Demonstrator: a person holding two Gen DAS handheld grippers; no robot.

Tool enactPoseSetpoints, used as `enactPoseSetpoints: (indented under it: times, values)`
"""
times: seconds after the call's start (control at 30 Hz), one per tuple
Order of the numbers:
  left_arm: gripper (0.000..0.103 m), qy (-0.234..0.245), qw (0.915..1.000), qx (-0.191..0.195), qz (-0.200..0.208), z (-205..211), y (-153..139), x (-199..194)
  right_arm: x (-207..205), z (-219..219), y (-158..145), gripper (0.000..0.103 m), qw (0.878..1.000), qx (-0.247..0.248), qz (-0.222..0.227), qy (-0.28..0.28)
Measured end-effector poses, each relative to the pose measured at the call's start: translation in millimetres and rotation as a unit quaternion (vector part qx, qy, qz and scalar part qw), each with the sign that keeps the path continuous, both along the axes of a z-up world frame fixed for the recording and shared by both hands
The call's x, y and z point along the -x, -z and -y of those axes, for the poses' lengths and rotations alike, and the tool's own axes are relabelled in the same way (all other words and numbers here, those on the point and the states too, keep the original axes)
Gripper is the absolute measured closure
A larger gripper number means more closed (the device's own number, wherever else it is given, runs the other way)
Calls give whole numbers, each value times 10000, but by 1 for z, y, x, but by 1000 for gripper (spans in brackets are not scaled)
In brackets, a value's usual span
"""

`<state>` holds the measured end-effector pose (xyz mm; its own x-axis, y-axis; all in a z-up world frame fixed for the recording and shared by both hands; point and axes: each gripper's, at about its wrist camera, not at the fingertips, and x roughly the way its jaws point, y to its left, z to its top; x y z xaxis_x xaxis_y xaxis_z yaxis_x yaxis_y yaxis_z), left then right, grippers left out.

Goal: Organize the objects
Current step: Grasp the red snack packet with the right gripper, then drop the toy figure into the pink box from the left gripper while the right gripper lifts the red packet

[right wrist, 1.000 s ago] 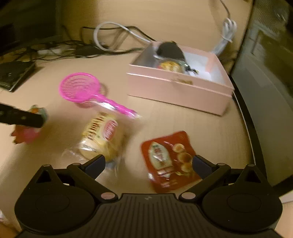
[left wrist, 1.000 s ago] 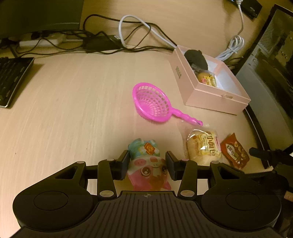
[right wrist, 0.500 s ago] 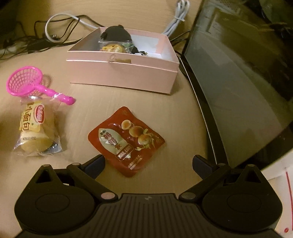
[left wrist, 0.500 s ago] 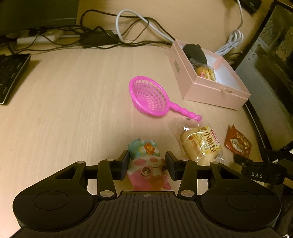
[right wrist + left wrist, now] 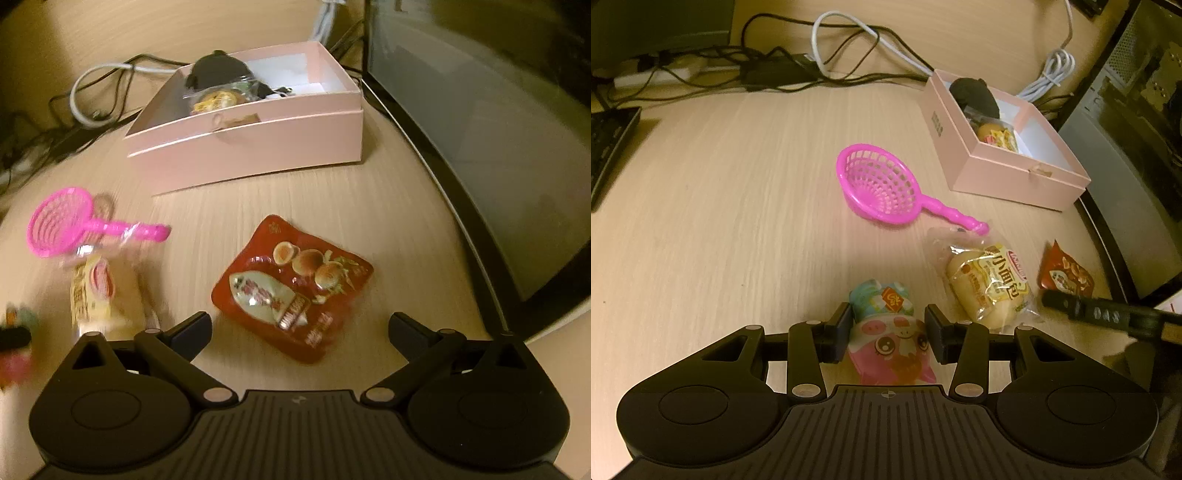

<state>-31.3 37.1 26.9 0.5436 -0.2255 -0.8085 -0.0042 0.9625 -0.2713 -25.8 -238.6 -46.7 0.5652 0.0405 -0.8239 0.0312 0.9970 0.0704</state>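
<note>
My left gripper (image 5: pixel 888 334) is shut on a soft pink and blue pig-face toy (image 5: pixel 882 302), its pads pressing both sides, low over the wooden desk. Just past my open right gripper (image 5: pixel 301 325) a red snack packet (image 5: pixel 291 284) lies flat on the desk, with nothing between the fingers. A wrapped bread bun (image 5: pixel 990 284) lies between the toy and the red packet (image 5: pixel 1065 273). Behind them rest a pink toy strainer (image 5: pixel 879 188) and an open pink box (image 5: pixel 1008 173) holding a black item and a snack. One right-gripper finger (image 5: pixel 1100 314) shows beside the red packet.
A dark computer case (image 5: pixel 480 129) walls off the desk's right side, close to the pink box (image 5: pixel 258 144). Tangled cables (image 5: pixel 775 70) run along the back. A keyboard (image 5: pixel 609 147) sits at the far left. The strainer (image 5: pixel 61 229) and bun (image 5: pixel 96 291) lie left of the red packet.
The right gripper has shifted and rolled, so the red packet now lies centred just beyond its open fingers. The left gripper has kept still with the toy in it.
</note>
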Motion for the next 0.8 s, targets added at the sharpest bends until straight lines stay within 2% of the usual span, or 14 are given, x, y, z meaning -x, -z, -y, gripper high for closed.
enactPoseSetpoints:
  times: [0.23, 0.4, 0.43, 0.47, 0.5, 0.8]
  values:
    - [56, -7, 10000, -24, 25, -5, 0, 2, -27, -18, 3, 0, 10000, 4, 16, 22]
    - [56, 27, 10000, 30, 27, -8, 0, 3, -39, -35, 6, 2, 9995, 277, 83, -99]
    - [56, 38, 10000, 49, 40, -9, 0, 3, -39, -36, 5, 8, 9994, 301, 108, -127]
    - [56, 47, 10000, 67, 49, -9, 0, 3, -38, -36, 4, 20, 9992, 316, 153, -190]
    - [56, 59, 9999, 88, 51, -10, 1, 2, -37, -37, 0, 27, 9988, 329, 194, -304]
    - [56, 496, 9984, 262, 89, 4, 3, -10, -10, -35, -33, 26, 9952, 503, 355, -759]
